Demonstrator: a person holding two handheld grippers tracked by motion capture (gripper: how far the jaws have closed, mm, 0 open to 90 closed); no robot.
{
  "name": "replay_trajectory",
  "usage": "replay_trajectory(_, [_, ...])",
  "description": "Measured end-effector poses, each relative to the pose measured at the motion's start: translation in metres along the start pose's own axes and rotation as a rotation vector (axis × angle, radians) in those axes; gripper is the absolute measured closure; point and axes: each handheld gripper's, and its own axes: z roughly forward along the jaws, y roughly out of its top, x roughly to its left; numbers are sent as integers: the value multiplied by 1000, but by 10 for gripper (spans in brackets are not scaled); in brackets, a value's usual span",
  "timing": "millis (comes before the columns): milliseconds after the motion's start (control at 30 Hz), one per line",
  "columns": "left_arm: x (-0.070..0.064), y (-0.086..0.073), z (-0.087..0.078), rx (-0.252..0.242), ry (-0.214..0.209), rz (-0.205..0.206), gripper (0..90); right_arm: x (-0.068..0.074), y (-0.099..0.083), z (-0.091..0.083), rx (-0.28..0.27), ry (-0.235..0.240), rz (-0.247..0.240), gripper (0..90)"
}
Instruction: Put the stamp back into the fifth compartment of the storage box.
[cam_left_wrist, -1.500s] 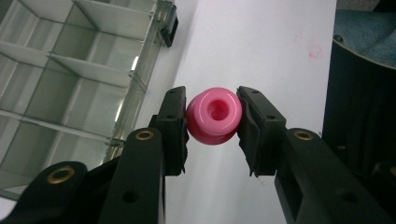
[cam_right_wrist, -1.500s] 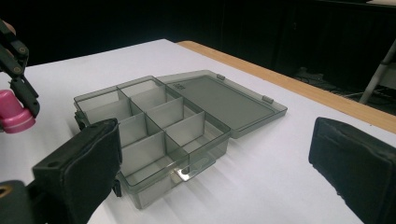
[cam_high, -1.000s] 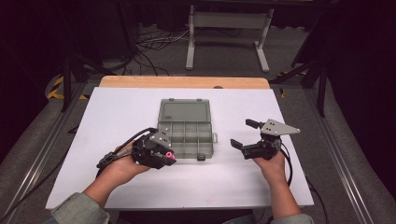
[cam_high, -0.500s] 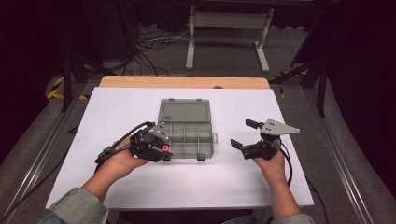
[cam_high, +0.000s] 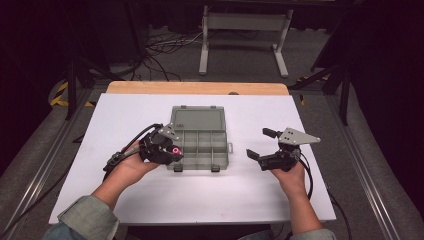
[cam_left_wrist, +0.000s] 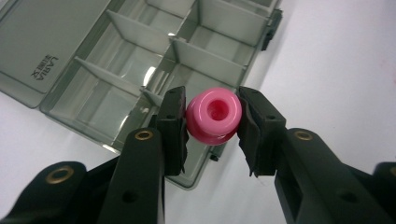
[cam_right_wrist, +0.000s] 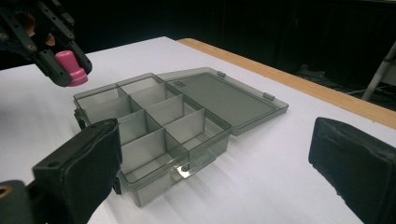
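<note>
Pink spool (cam_left_wrist: 214, 115) sits clenched in my left tool (cam_left_wrist: 212, 116), with the box's (cam_left_wrist: 140, 70) near-corner compartment directly beneath it.

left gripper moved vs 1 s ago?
Yes, slightly. In the high view the left gripper, shut on the pink knob, has edged up and away from the person along the box's left side.

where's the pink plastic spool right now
The pink plastic spool is clamped in the left gripper, above the near-left corner of the open grey compartment box.
</note>
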Motion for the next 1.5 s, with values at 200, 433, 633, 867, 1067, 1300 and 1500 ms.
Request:
replay_trajectory(200, [4,1,4,-10,30,-36,644,0,0,0,0,-2,-1,34])
replay_trajectory(433, [9,0,7,-17,59,-93,644,0,0,0,2,0,-3,35])
replay_trajectory(633, [16,-3,12,-21,75,-162,644,0,0,0,3,-1,-3,35])
replay_trajectory(867, [20,-4,15,-18,90,-191,644,0,0,0,3,-2,-4,35])
replay_trajectory(1067, [23,-5,18,-8,115,-211,643,0,0,0,3,-2,-5,35])
replay_trajectory(1300, [25,-7,21,-2,108,-224,643,-1,-1,0,3,-3,-4,35])
replay_trajectory(1500, [26,-10,27,10,93,-228,643,-1,-1,0,6,-3,-5,35])
